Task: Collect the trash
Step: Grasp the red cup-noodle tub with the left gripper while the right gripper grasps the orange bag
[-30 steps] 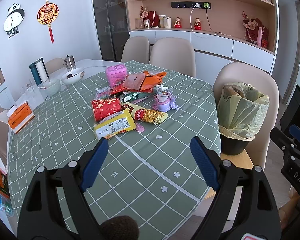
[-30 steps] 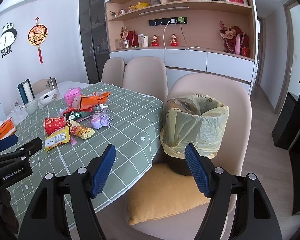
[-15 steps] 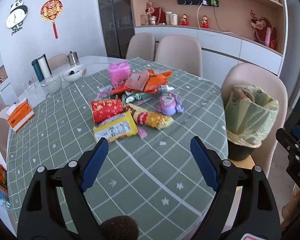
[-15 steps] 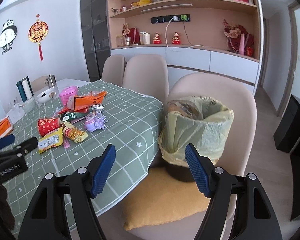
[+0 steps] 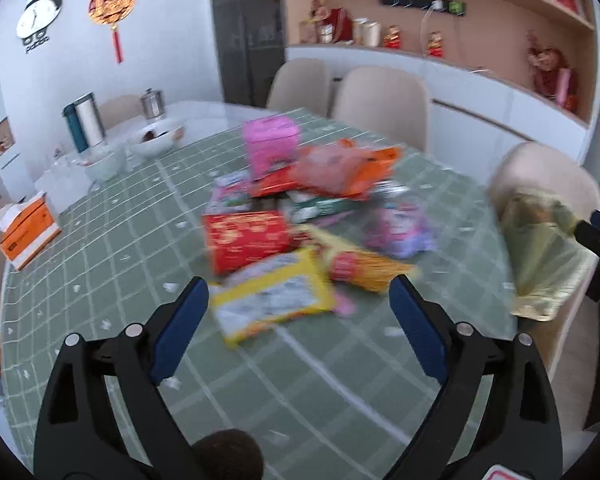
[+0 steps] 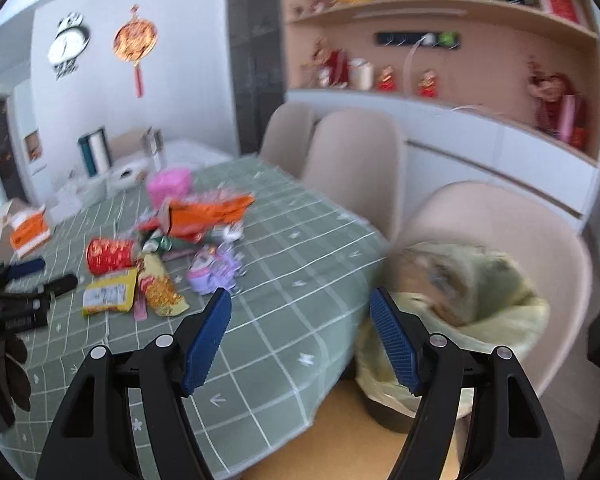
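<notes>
Claws left [image 5: 298,296] and right [image 6: 300,312] gape wide, holding nothing.

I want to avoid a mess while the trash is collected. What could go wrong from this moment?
1. The wrappers overlap in a pile; the open left tongs, nearing the yellow packet, may drag the gold packet along.
2. The bin stands on a chair beside the table, so a dropped wrapper may miss it.
3. Both views are blurred, so aim may be poor.
</notes>
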{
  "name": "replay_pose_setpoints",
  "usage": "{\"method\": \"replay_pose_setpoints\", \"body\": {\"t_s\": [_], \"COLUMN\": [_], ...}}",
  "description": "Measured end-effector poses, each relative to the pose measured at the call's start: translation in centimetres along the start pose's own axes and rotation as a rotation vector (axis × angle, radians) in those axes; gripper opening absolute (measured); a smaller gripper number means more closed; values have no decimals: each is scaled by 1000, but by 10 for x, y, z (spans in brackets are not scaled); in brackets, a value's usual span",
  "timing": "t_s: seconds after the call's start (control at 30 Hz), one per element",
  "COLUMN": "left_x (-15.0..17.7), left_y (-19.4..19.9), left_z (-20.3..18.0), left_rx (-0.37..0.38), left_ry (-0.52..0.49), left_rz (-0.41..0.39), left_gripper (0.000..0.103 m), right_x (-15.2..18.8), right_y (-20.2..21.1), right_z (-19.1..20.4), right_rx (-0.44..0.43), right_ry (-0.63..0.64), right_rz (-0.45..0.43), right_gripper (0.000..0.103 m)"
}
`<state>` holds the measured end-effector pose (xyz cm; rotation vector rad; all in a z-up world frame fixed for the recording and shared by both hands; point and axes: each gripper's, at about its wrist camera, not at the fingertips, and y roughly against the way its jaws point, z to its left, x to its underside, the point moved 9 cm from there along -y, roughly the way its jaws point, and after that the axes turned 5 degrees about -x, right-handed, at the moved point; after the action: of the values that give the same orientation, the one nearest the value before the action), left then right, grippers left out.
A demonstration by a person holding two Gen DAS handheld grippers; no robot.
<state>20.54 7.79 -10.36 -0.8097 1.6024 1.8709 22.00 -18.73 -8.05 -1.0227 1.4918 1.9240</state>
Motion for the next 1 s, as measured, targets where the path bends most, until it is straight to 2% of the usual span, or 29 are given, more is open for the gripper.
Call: {"method": "replay_pose_setpoints", "body": {"t_s": [0.07, 0.13, 0.3, 0.33, 0.47, 0.6, 0.67, 0.8, 0.87, 0.9, 0.97, 1.0], "left_x": [1, -5, -32, -34, -31, -24, -24, -30, -35, -39, -42, -45], "left_y": [-24, -51, -97, -104, -123, -131, -135, -134, -127, -121, -116, -110], "left_z": [17, 35, 54, 57, 67, 61, 57, 51, 51, 51, 52, 54], "left_rx": [39, 100, 228, 259, 353, 459, 468, 432, 405, 373, 324, 288], "left_ry": [20, 47, 16, 20, 125, 218, 223, 229, 229, 223, 214, 209], "left_rz": [72, 136, 193, 206, 290, 364, 369, 359, 348, 338, 333, 318], "left_gripper": [87, 87, 71, 65, 50, 46, 43, 27, 14, 10, 3, 3], "right_x": [2, 1, -3, -2, 7, 5, 2, -8, -13, -14, -18, -20], "right_y": [-28, -39, -55, -56, -68, -89, -100, -113, -116, -118, -126, -130], "right_z": [13, 20, 40, 41, 43, 49, 54, 65, 67, 69, 77, 80], "right_rx": [-13, 27, 110, 129, 181, 149, 146, 127, 121, 108, 12, -26], "right_ry": [8, -6, -56, -49, -34, -77, -61, -24, -22, -16, 30, 48], "right_rz": [54, 62, 103, 114, 181, 214, 226, 217, 214, 211, 207, 205], "right_gripper": [69, 69, 69, 69, 69, 69, 69, 69, 69, 68, 69, 69]}}
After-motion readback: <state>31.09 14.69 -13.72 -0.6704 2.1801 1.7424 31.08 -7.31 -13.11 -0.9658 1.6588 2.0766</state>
